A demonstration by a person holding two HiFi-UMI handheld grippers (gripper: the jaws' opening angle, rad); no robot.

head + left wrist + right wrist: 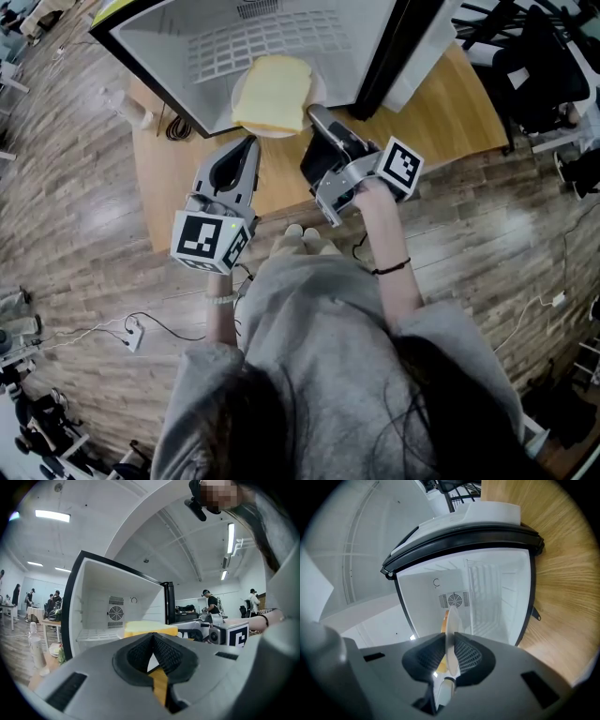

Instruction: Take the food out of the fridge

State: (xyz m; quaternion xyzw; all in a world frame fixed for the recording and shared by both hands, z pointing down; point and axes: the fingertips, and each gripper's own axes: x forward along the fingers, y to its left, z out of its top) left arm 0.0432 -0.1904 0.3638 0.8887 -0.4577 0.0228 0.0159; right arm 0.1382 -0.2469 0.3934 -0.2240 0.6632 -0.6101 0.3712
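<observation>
Gripping the white plate [451, 620] edge-on by its near rim, the right gripper [449, 638] has the bread slice [272, 92] straight ahead at the fridge [169, 37] mouth, with the left gripper [247, 142] closed empty just beside it.

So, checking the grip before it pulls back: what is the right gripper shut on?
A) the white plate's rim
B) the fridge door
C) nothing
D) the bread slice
A: in the right gripper view the right gripper pinches the plate by its thin edge; the bread lies untouched.
</observation>
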